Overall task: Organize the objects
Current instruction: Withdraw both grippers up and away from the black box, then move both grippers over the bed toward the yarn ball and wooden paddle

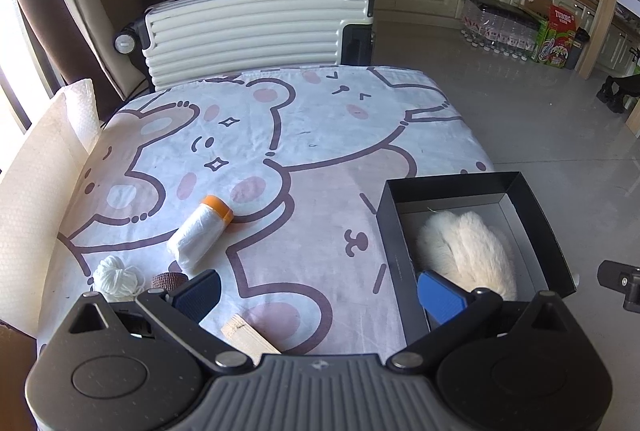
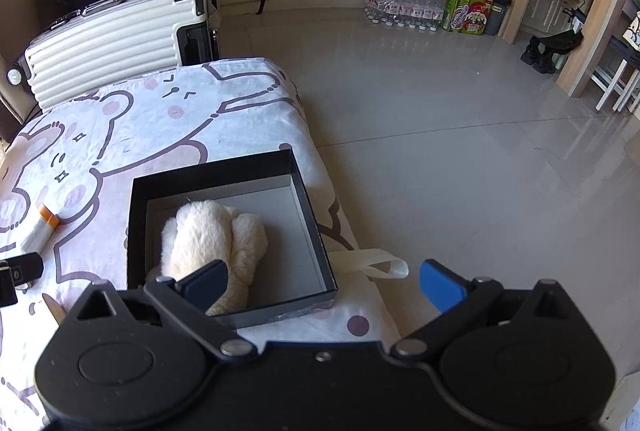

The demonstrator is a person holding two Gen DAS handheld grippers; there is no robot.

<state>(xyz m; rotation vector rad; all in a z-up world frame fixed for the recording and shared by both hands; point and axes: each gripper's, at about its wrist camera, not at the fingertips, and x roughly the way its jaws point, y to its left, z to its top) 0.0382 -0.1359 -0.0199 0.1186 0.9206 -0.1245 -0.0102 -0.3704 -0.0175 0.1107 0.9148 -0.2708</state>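
Nearest, left gripper (image 1: 320,295) spread wide, grasping nothing; right gripper (image 2: 322,281) likewise released. Beneath, bear-print cloth (image 1: 312,135) over the table, grey tiled floor (image 2: 440,135) beyond. One black box (image 2: 312,215) holding one white plush toy (image 2: 212,235); one orange-capped roll (image 1: 202,233), one yarn ball (image 1: 114,277), one wooden block (image 1: 248,337) on the cloth; one white suitcase (image 1: 256,27) behind.

Left gripper (image 1: 320,295): matte black linkage arms, two round black housings with faint dimpled texture, silver pivot screws at joints, triangular cutouts near outer ends. Centre body was grey, ribbed, small emblem on top. Fingers (image 1: 440,297) carried blue pads.

Right gripper (image 2: 324,283): same black arms, round housings, silver screws, triangular cutouts; centre body was plain black with one small screw. Fingers (image 2: 442,285) had blue pads too.
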